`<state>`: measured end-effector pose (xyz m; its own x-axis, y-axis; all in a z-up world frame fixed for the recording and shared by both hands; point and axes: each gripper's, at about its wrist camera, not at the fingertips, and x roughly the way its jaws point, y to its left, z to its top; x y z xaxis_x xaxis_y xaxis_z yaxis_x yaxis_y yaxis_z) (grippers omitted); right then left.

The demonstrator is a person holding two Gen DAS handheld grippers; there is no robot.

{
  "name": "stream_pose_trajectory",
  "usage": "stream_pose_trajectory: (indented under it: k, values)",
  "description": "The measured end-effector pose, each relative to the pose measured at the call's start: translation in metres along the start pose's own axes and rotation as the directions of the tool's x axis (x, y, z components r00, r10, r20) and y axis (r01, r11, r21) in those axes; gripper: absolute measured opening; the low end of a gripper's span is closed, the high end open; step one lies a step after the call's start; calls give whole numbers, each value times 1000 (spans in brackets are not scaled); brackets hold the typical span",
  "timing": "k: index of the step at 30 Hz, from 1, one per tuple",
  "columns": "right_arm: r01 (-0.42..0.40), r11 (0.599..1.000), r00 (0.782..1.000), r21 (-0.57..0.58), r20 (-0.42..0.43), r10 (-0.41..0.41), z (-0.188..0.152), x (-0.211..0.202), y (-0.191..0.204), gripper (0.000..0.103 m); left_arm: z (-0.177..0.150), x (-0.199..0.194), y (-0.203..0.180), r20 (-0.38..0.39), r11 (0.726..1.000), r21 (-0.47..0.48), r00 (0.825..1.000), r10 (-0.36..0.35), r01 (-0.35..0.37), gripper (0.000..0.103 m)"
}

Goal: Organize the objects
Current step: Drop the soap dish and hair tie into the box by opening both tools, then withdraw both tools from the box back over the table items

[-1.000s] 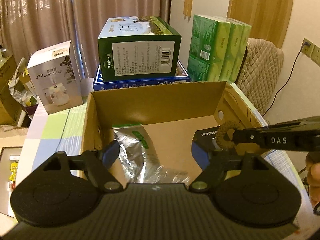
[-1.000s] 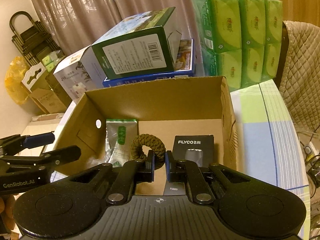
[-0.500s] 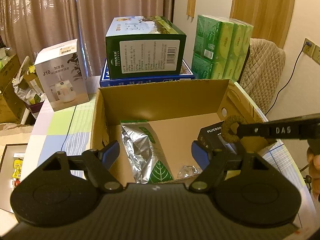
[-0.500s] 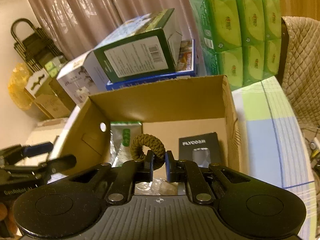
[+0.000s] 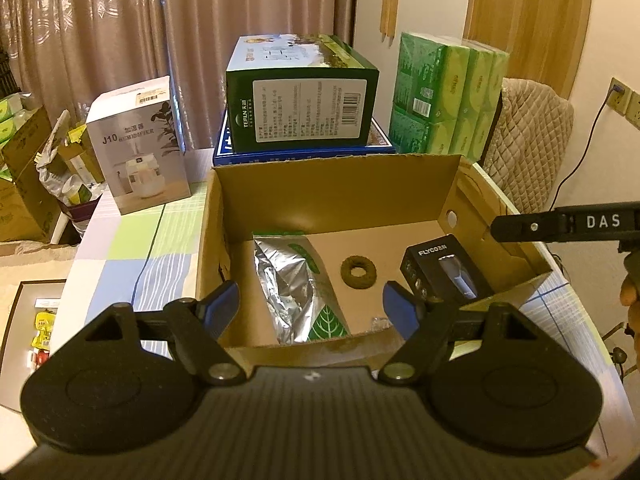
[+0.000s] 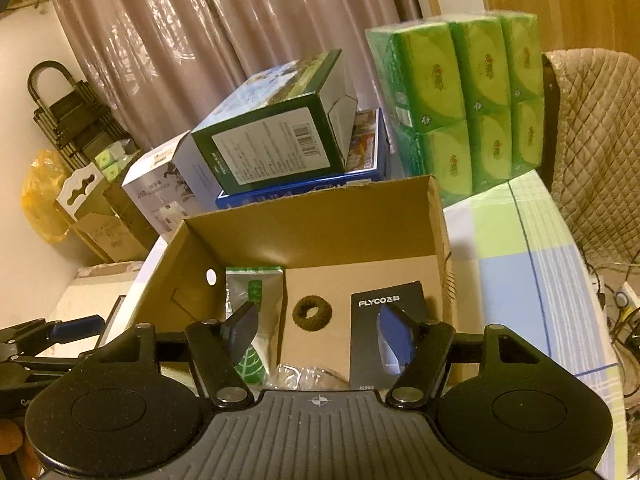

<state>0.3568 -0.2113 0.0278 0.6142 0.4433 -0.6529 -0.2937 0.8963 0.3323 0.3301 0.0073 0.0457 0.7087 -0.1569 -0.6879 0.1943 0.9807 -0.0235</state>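
Where the checked tablecloth [image 5: 132, 256] meets the curtain, the far side of the table is crowded: a white humidifier box [image 5: 138, 148] at the left, a green carton [image 5: 302, 98] stacked on a flat blue box [image 5: 228, 148] in the middle, and a wrapped block of green tissue packs [image 6: 472, 108] at the right, with a quilted chair back [image 6: 596, 152] beyond it. These stand close behind the open cardboard box [image 5: 336, 196], whose far wall rises in front of them. Inside the box lie three clear things: one silver foil pouch [image 5: 292, 280] with a green leaf print at the left, one brown braided ring [image 5: 358, 273] in the middle, and one black FLYCO package [image 5: 440, 268] at the right; some crinkled clear plastic sits at the near wall, too hard to make out. The ring lies flat on the box floor, free of both tools. The right gripper [image 6: 316, 328] hangs over the near edge of the box, its jaws having just been opening and now well apart, nothing between them, the ring just beyond and between the fingertips. The left gripper [image 5: 310, 308] also stands spread wide and empty at the near wall, the ring a little farther in and to the right of its middle.
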Motion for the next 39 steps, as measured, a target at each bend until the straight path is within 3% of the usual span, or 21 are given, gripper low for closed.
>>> stream_pose_trajectory:
  k: [18, 25, 28, 34, 39]
  values:
    - [16, 995, 999, -97, 50, -11, -66, -116, 31, 65, -49, -103, -13, 42, 998, -57, 999, 29, -27, 86]
    - [19, 993, 998, -114, 63, -12, -102, -154, 37, 65, -76, -146, -20, 69, 997, -60, 997, 47, -43, 98]
    - [22, 991, 998, -130, 53, -15, -118, -163, 38, 65, -90, -160, -23, 74, 997, -69, 996, 50, -45, 102]
    - [59, 980, 998, -191, 50, -50, -153, -175, 39, 66, -118, -174, -33, 67, 998, -52, 997, 38, -35, 102]
    - [70, 982, 997, -175, 20, -68, -178, -177, 29, 66, -139, -178, -35, 42, 998, -63, 999, 33, -30, 102]
